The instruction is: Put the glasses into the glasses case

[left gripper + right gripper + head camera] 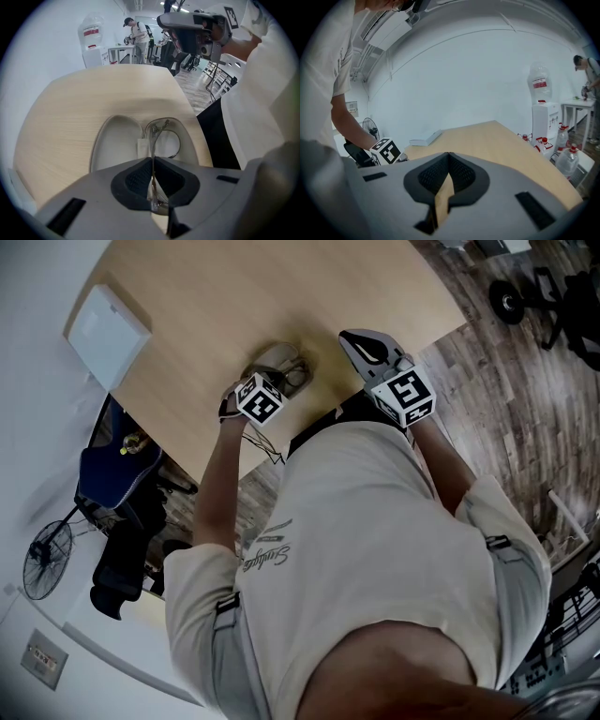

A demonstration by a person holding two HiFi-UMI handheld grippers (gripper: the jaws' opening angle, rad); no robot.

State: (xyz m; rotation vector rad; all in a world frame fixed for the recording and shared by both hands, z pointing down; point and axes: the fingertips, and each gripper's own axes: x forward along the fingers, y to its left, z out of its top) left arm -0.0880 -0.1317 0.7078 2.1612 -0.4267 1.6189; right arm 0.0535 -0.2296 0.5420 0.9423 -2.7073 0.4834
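An open pale grey glasses case [116, 144] lies on the wooden table near its front edge, also seen as the case [284, 362] in the head view. The thin metal glasses [162, 136] hang over the case's right half, lens frame low in the shell. My left gripper [152, 160] is shut on the glasses' frame, directly above the case; in the head view the left gripper [268, 382] sits under its marker cube. My right gripper [351, 338] hovers above the table to the right of the case, jaws shut and empty; its own view shows the right gripper [448, 154] closed on nothing.
A flat white box [107, 324] lies at the table's far left corner, seen as the box [425, 138] in the right gripper view. A water dispenser [544, 110] stands past the table, with bottles on the floor. A fan [47, 559] and a dark chair stand at left.
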